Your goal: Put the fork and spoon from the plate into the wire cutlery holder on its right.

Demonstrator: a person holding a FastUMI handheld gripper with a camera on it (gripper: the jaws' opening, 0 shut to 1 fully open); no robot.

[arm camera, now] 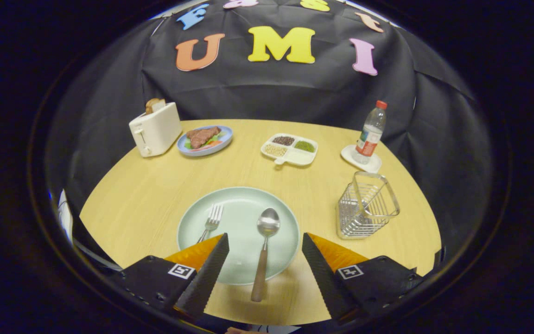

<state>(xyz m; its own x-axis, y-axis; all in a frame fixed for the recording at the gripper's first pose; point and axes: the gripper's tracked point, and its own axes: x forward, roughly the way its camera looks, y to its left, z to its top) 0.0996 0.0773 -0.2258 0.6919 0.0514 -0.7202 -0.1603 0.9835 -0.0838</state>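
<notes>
Spoon [264, 248] bowl-away between spread tongs [264, 241] — fork [211, 224] alongside.

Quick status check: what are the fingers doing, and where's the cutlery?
Gripper open, fingers either side of the spoon. Spoon and fork lie on the plate. Wire holder stands to the right. Nothing between.

Round light-wood table [155, 195]. On it, near side: pale green plate [193, 232] w/ fork [211, 222] and spoon [265, 246] on it; spoon handle overhangs plate rim toward the near table edge. Right of plate, apart from it: wire cutlery holder [366, 206], upright. Far side, L to R: white toaster [155, 130], blue plate [226, 139] w/ food, white divided tray [295, 158], bottle [371, 132] on white coaster [348, 154].
</notes>
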